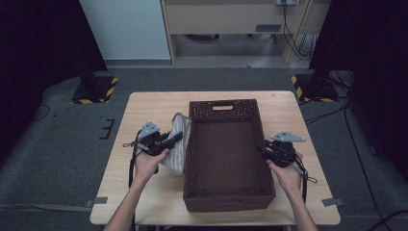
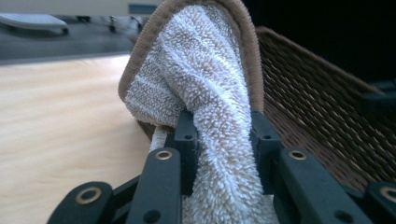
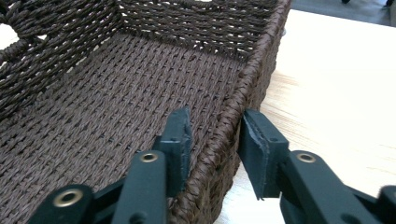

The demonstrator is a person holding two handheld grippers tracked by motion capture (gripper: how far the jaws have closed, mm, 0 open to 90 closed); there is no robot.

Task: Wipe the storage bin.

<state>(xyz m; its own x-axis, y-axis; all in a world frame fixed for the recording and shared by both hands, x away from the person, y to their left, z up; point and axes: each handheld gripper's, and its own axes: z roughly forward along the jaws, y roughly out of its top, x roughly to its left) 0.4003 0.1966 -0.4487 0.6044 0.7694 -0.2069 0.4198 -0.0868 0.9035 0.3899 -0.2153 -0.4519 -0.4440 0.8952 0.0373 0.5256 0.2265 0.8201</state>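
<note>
A grey-white terry towel (image 1: 177,144) with a tan hem hangs just outside the left wall of a dark brown woven basket (image 1: 228,202) in the middle of the wooden table (image 1: 159,103). My left gripper (image 1: 179,137) is shut on the towel. In the left gripper view the towel (image 2: 205,84) bunches between the jaws of the left gripper (image 2: 223,126), with the basket (image 2: 317,93) just beyond. My right gripper (image 1: 262,147) is at the basket's right wall. In the right gripper view the right gripper (image 3: 217,126) straddles the basket's wall (image 3: 233,116), and the outer pad (image 3: 254,144) stands slightly off it.
The basket has nothing in it and has a handle slot (image 1: 223,108) in its far wall. Bare tabletop lies to the left of the towel and to the right of the basket. Dark stands with striped bases (image 1: 96,89) flank the table on the floor.
</note>
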